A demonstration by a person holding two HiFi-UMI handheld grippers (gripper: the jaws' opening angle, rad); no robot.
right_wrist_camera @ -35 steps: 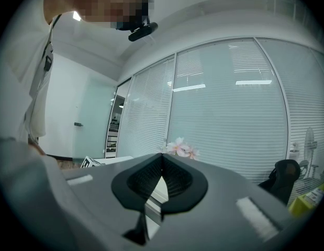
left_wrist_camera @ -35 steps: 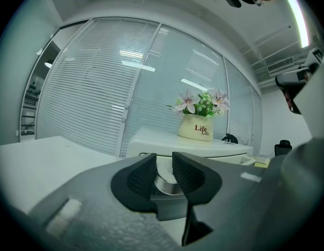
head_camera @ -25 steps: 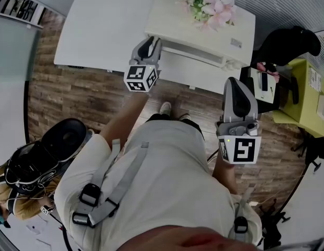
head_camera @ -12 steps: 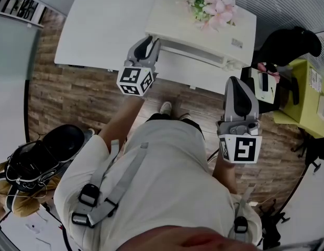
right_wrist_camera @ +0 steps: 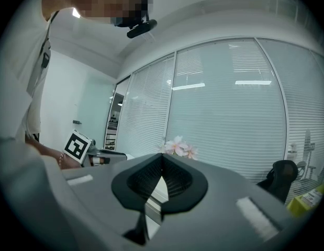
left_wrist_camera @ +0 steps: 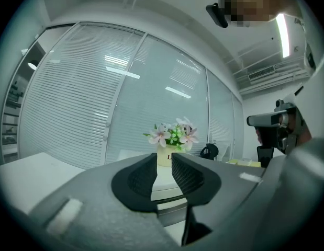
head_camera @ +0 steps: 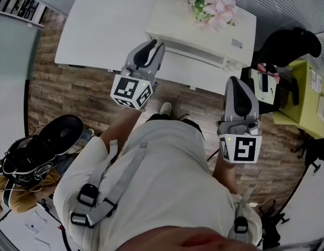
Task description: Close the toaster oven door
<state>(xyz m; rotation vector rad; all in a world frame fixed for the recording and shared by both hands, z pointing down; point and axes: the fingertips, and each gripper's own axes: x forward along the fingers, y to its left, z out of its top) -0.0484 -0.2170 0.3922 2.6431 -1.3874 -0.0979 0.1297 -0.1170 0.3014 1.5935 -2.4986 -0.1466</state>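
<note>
On the white table (head_camera: 93,30) in the head view sits the white oven (head_camera: 177,20), with pink flowers (head_camera: 211,7) on top. I cannot tell if it is shut. The left gripper (head_camera: 153,48) is just in front of the oven. The right gripper (head_camera: 236,85) is off to the side, apart from it. A yellow box (head_camera: 303,88) is at the right. A black bag (head_camera: 46,150) lies on the wood floor (head_camera: 62,93).

In the left gripper view, the left gripper (left_wrist_camera: 162,158) has its jaws a little apart and holds nothing. They have just been closing. Past them a pot (left_wrist_camera: 163,151) holds the flowers (left_wrist_camera: 174,132) on the oven (left_wrist_camera: 163,181). Blinds (left_wrist_camera: 88,98) fill the wall behind.

In the right gripper view, the right gripper (right_wrist_camera: 162,158) has its jaws pressed together with nothing in them. The flowers (right_wrist_camera: 178,146) and blinds (right_wrist_camera: 230,103) are beyond.
</note>
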